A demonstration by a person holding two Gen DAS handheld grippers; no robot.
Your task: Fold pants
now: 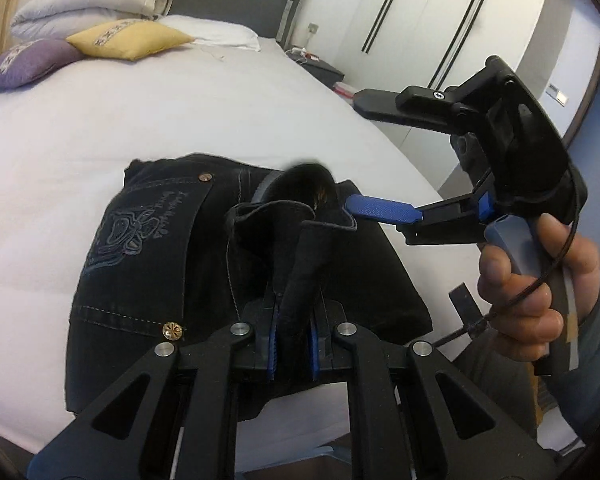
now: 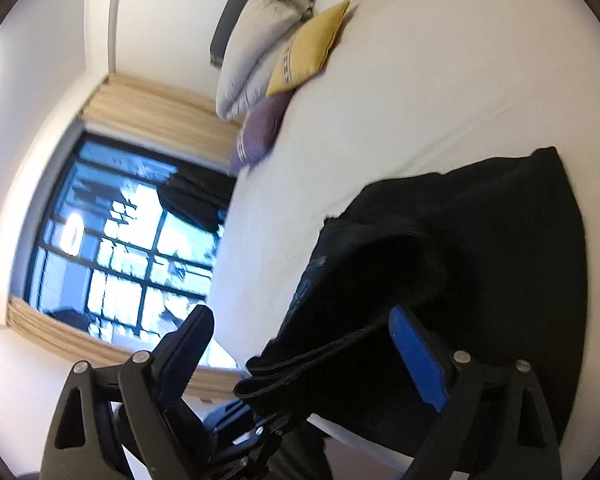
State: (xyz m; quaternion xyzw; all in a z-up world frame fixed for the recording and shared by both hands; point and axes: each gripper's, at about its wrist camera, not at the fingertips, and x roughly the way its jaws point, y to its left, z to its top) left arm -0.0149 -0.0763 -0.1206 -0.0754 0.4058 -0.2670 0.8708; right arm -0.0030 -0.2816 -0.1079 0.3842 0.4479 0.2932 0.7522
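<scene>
On the near part of the white bed (image 1: 180,120), the dark pants (image 1: 148,248) lie folded into a compact stack, a pocket with pale stitched artwork and brass rivets facing up. Above the stack, the left gripper (image 1: 292,344) has its blue-padded fingers pressed narrowly onto a raised strip of the pants' fabric, pulling it up off the pile. To the right of the pants, the right gripper (image 1: 374,209) reaches in sideways, one blue finger (image 1: 384,210) touching the lifted hem edge; its fingers stand wide apart (the right wrist view shows them spread, with the fabric (image 2: 480,240) between them and nothing clamped). A hand (image 1: 528,280) grips its handle. Far beyond the pants, at the head of the bed, sit a yellow cushion (image 1: 128,38), a purple cushion (image 1: 28,62), a rolled duvet (image 1: 92,0) and a white pillow (image 1: 216,32). Right of the bed stands a white wardrobe (image 1: 440,12).
</scene>
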